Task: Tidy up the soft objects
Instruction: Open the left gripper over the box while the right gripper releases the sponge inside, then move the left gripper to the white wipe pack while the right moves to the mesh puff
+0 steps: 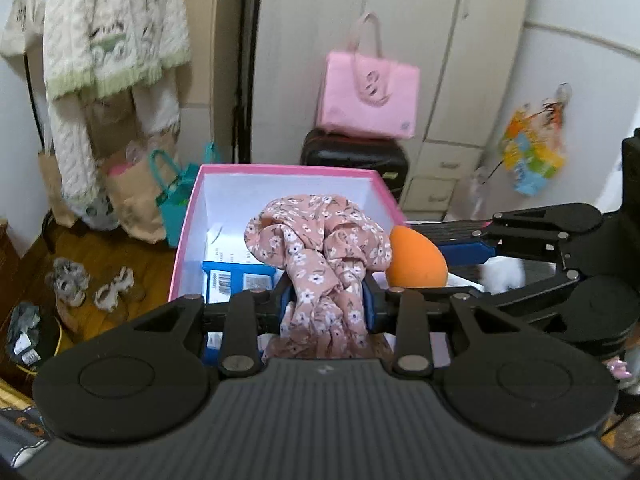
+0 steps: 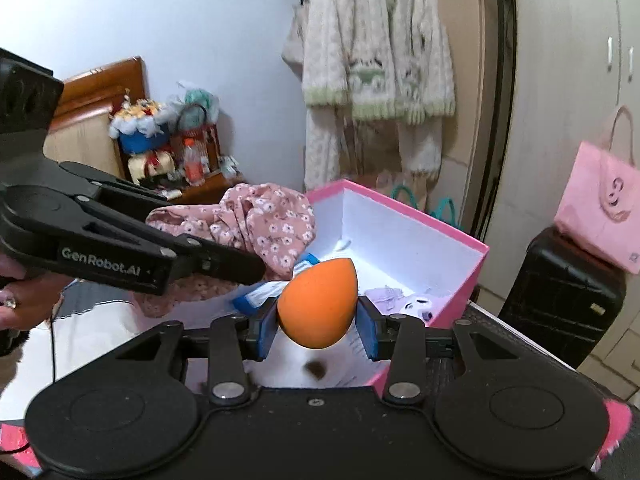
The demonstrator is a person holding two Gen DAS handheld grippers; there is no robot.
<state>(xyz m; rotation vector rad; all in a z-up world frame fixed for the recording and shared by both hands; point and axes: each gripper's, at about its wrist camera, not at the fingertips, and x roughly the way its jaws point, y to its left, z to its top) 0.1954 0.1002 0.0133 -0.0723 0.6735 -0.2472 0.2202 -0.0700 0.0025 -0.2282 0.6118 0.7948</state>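
Note:
My left gripper [image 1: 326,304] is shut on a pink floral scrunchie [image 1: 316,240], which bulges above the blue pads over the open pink box [image 1: 280,169]. The box has white inner walls and holds a blue-and-white packet [image 1: 232,280]. My right gripper [image 2: 318,322] is shut on an orange teardrop-shaped sponge [image 2: 318,304], held at the box's near edge [image 2: 400,208]. From the left wrist view the sponge [image 1: 416,264] shows just right of the scrunchie. From the right wrist view the left gripper's arm crosses from the left with the scrunchie [image 2: 260,224] at its tip.
A pink tote bag [image 1: 368,96] sits on a black suitcase [image 1: 356,156] behind the box. Knitted clothes [image 1: 112,40] hang at the left, with paper and teal bags [image 1: 172,200] below. Small items lie on the wooden floor [image 1: 92,284]. A person's hand [image 2: 16,300] holds the left gripper.

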